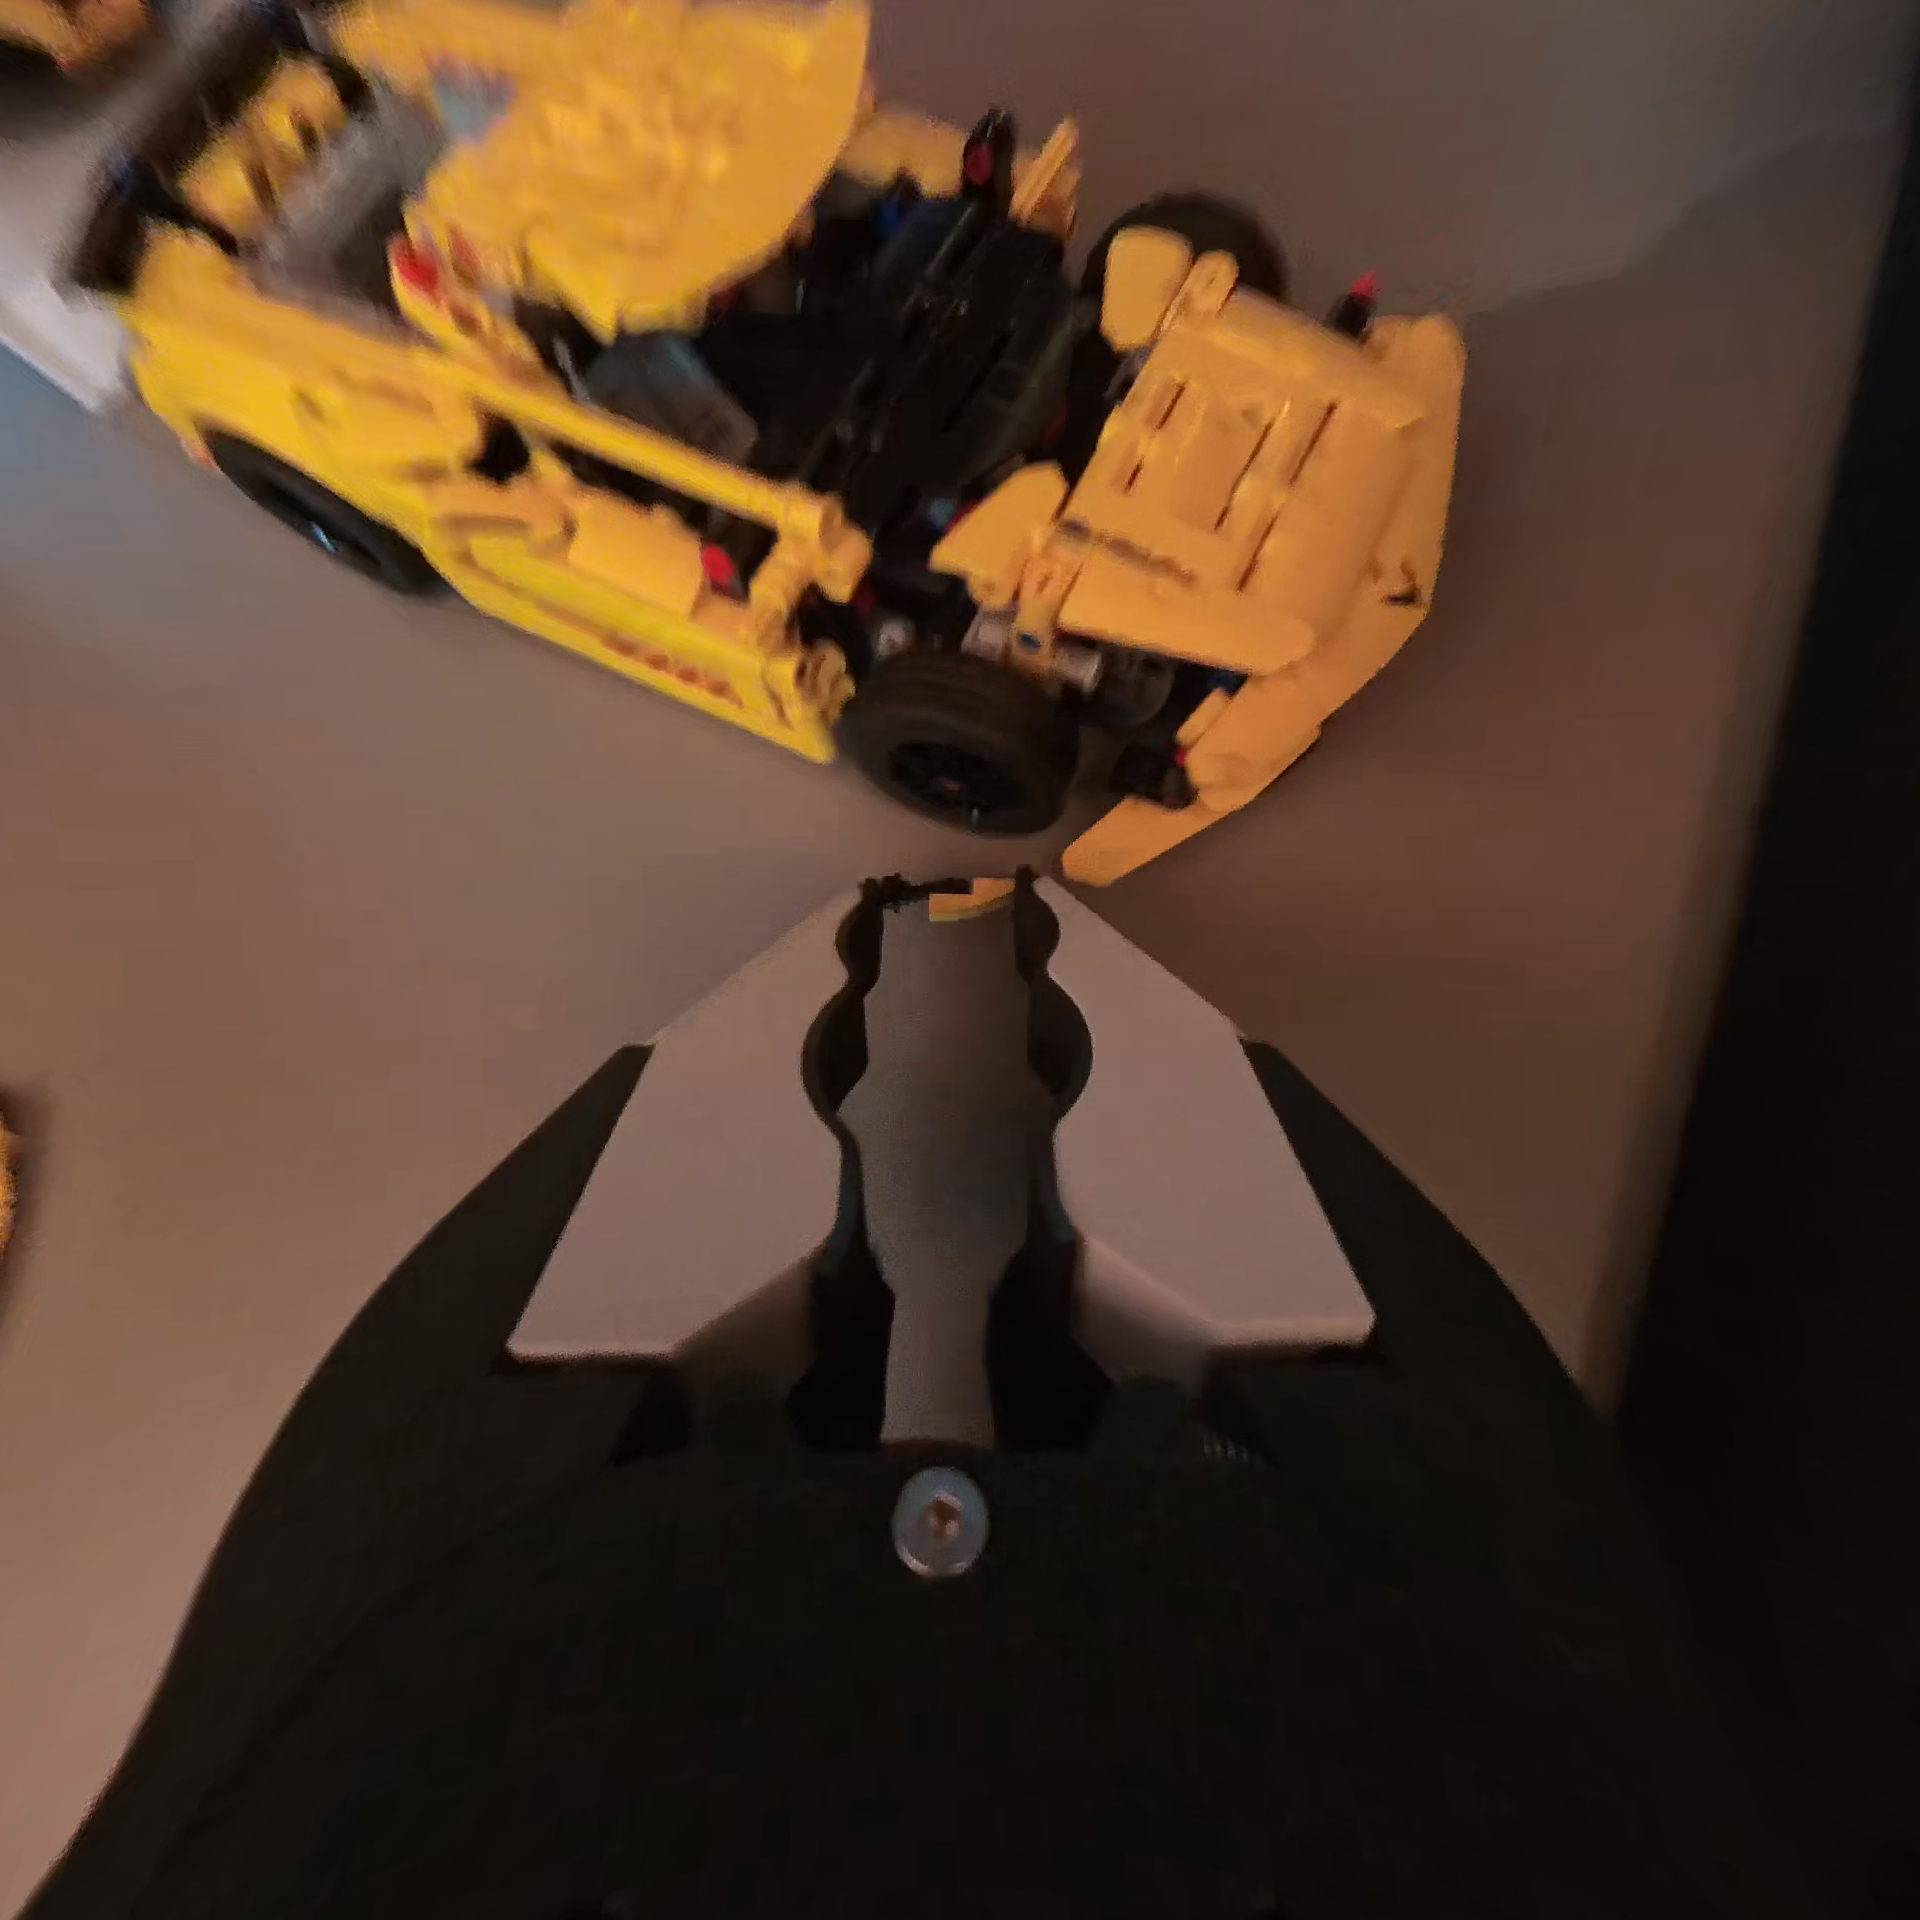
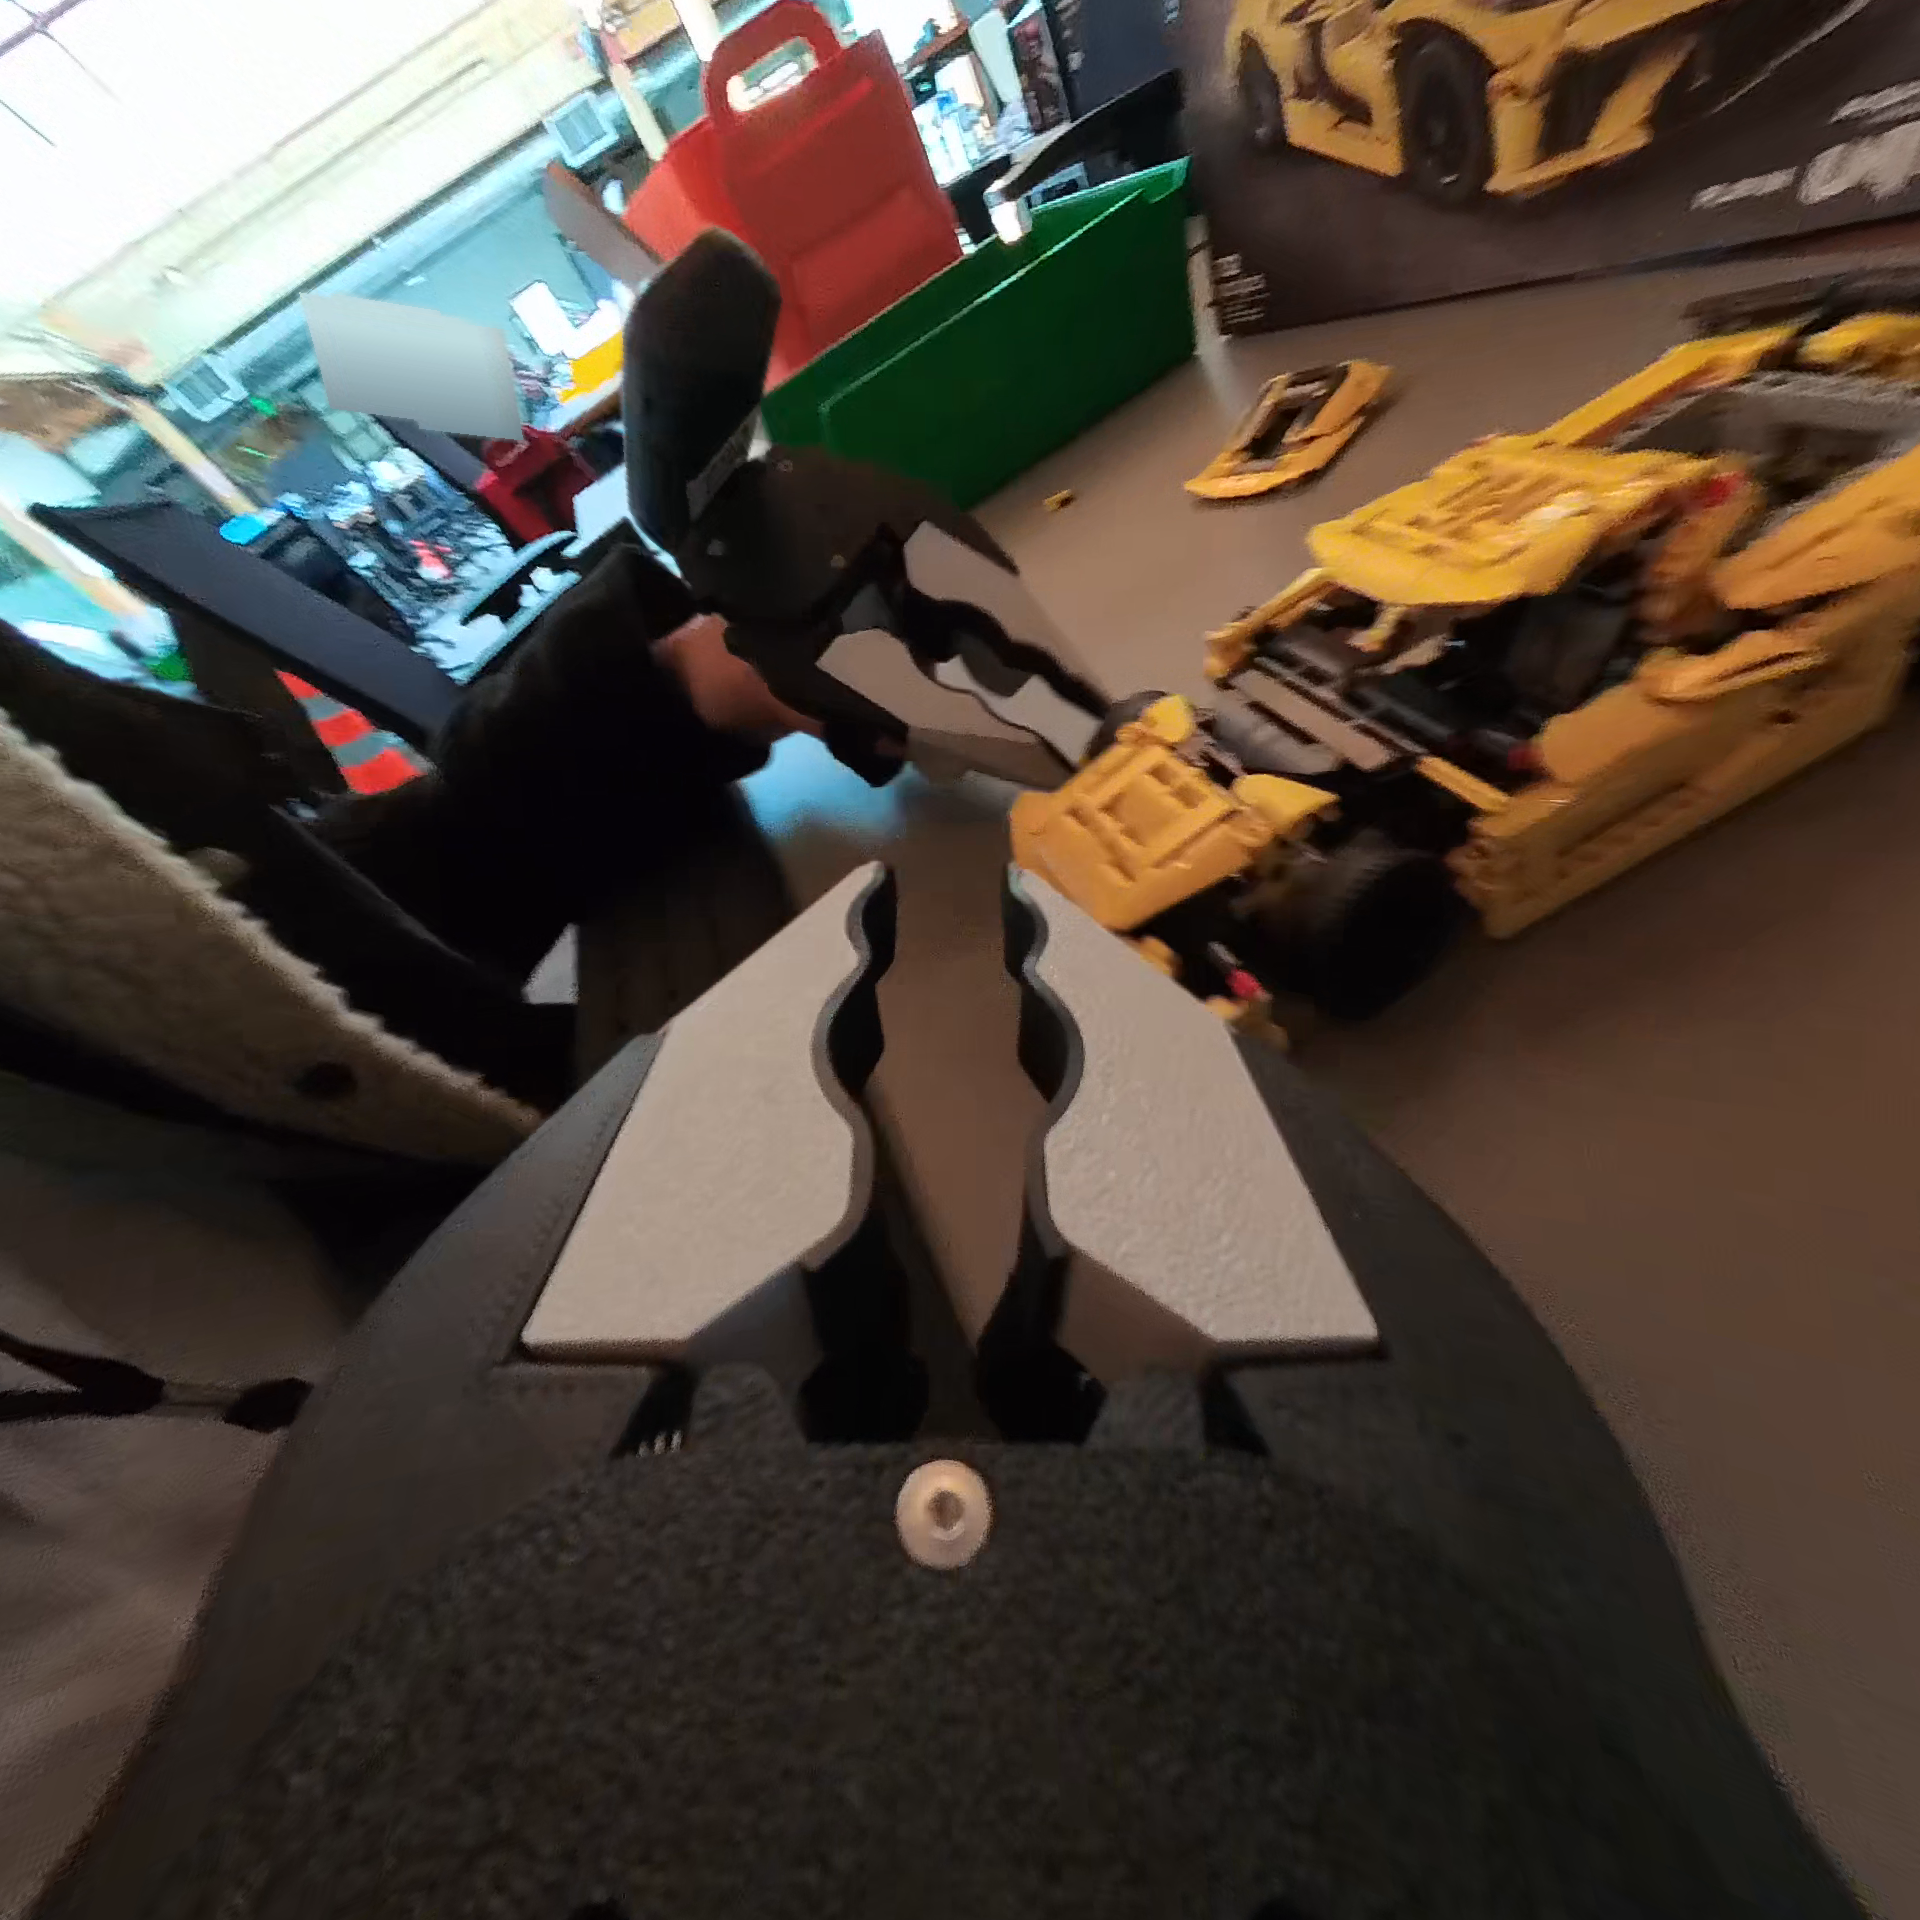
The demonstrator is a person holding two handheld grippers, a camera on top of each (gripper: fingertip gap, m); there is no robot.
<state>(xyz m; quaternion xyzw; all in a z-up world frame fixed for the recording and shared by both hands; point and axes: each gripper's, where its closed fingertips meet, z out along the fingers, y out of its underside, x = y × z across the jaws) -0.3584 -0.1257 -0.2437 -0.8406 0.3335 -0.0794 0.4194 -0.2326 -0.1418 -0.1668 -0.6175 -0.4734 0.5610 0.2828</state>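
Two tools frame your brick-built yellow car (image 1: 665, 416) on the grey worktop (image 1: 312, 935). Your left tool (image 1: 948, 896) has its tips nipped onto a small yellow piece (image 1: 971, 898), held just clear of the car's front wheel (image 1: 961, 743) and beside the loose-hanging front panel (image 1: 1247, 499), close enough to reach the exposed black frame. Your right tool (image 2: 945, 883) hangs low and back from the car, jaws parted around nothing, leaving the other tool (image 2: 1081, 717) room at the nose. Beyond the car, a separate yellow panel (image 2: 1288, 426) lies flat on the worktop, set aside. Farther off stand a green bin (image 2: 997, 353), a red bag (image 2: 821, 187) and the kit's box (image 2: 1558, 145), propped upright.
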